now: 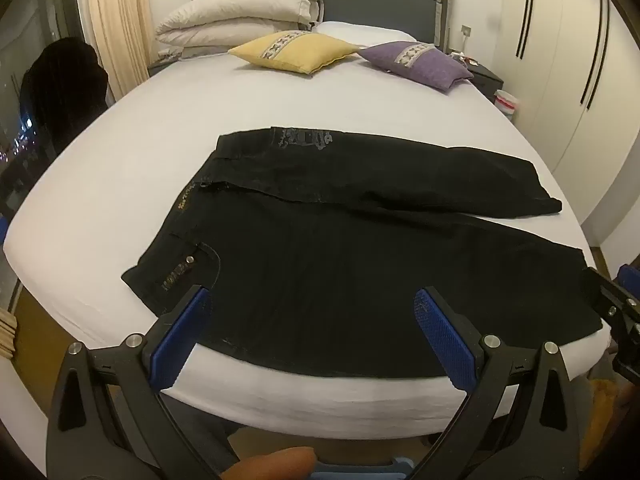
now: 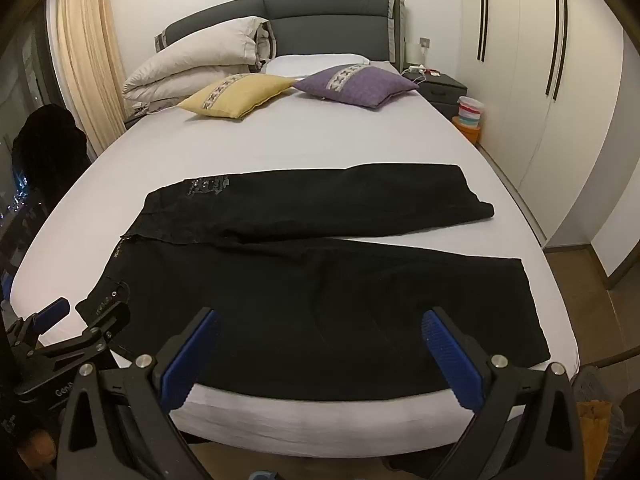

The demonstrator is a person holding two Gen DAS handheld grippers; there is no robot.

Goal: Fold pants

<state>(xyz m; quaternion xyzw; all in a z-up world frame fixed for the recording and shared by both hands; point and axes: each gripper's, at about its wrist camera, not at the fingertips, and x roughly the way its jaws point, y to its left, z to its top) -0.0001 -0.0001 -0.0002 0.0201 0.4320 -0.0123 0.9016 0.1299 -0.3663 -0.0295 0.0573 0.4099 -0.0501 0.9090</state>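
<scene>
1. Bedroom with a white-sheeted bed (image 1: 120, 152) fills both views; a yellow square cushion (image 1: 294, 51) and a purple square cushion (image 1: 416, 63) lie far beyond the hand-held grippers, leaving the near half as folding space.
2. Black denim pants (image 1: 340, 240) lie spread flat just ahead of both hand-held grippers, waistband toward the left one, legs parted toward the right, likely laid out so one leg can be brought over the other.
3. Left hand-held gripper (image 1: 316, 320) hovers released, nothing between its blue pads.
4. Right hand-held gripper (image 2: 320, 340) is likewise released, poised above the near leg.
</scene>
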